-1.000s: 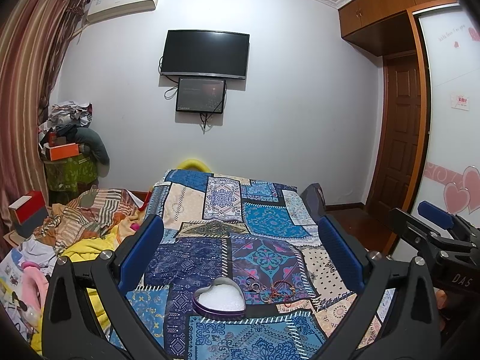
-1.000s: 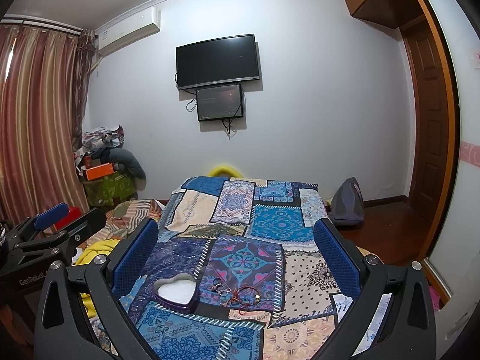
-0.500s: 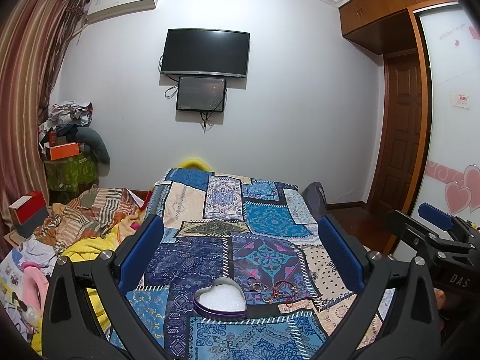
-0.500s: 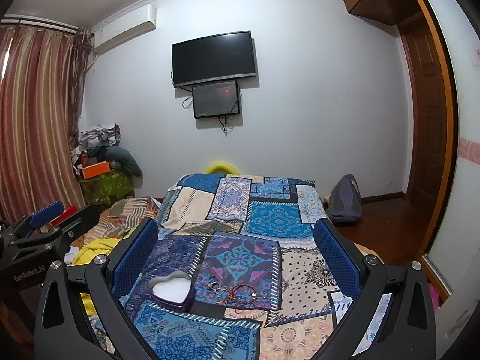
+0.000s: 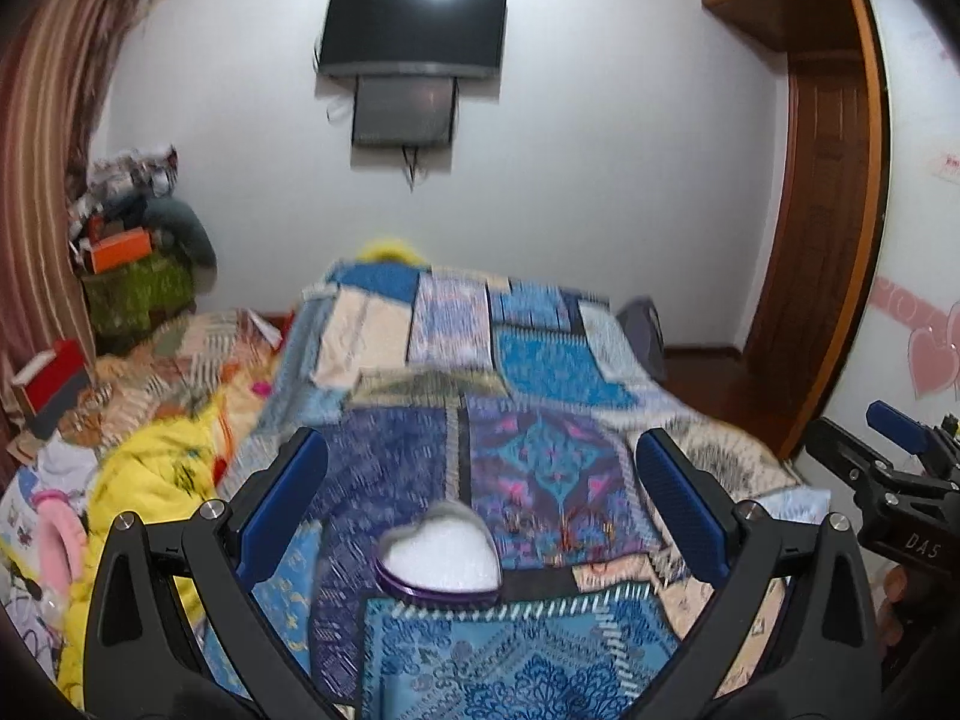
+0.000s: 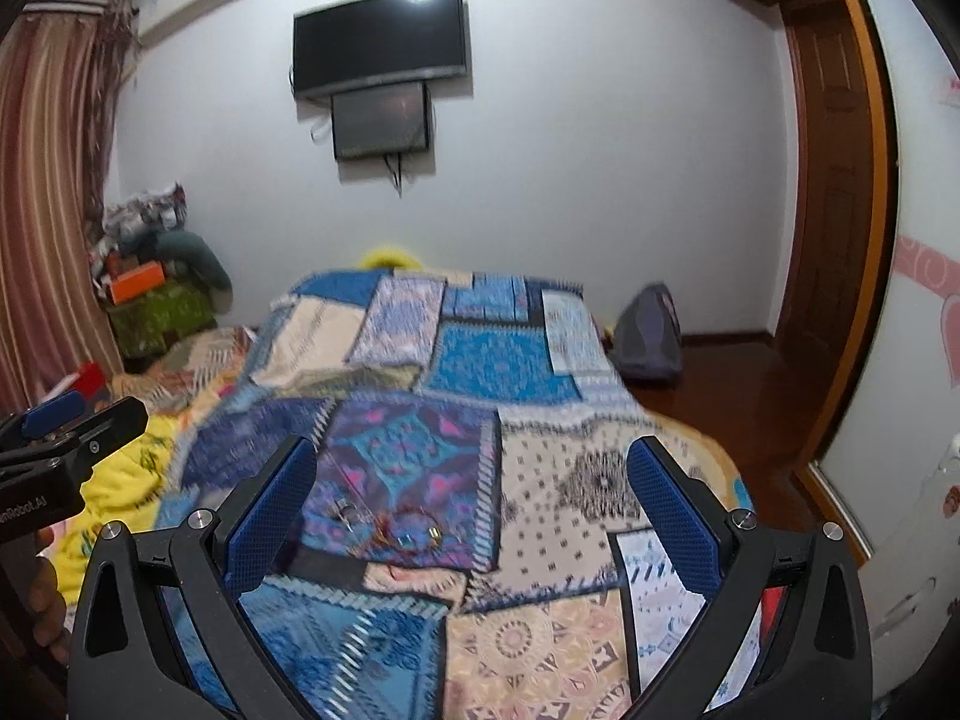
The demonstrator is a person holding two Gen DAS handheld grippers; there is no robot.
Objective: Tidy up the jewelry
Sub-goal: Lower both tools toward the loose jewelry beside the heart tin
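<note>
Jewelry [image 6: 393, 525] in small tangle on patchwork bedspread [image 6: 468, 360], between right gripper [image 6: 471, 483] fingers, untouched; jaws wide, holding nothing; left gripper [image 5: 480, 489] jaws likewise wide, bare; heart-shaped tin [image 5: 441, 555] open, white lining, below its gap; jewelry just right of tin, blurred; TV [image 5: 413, 27] on far wall.

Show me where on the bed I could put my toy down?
The far half of the bed, beyond the jewelry, looks bare. So does the pale patch right of the jewelry. It is crowded near the heart box and along the left, where clothes pile up.
</note>
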